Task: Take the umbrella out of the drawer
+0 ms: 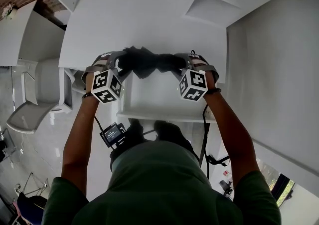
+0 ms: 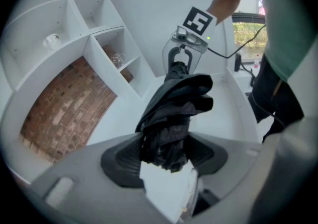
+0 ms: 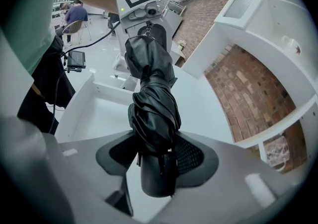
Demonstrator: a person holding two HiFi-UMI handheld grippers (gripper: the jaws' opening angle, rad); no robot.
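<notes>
A: Black folded umbrella (image 1: 144, 62), where is it?
B: Mid-frame in the head view, raised over the back of the open white drawer (image 1: 164, 115) of the table (image 1: 124, 14).
A: And each tool?
B: Left tool (image 1: 118, 65) is clamped on one end and right tool (image 1: 178, 65) on the other.
A: The shelves?
B: In the left gripper view, a cubby (image 2: 107, 44) above centre holds what looks like clear glassware (image 2: 118, 60).

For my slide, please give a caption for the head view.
The left gripper and right gripper hold a folded black umbrella above the open drawer.
</notes>
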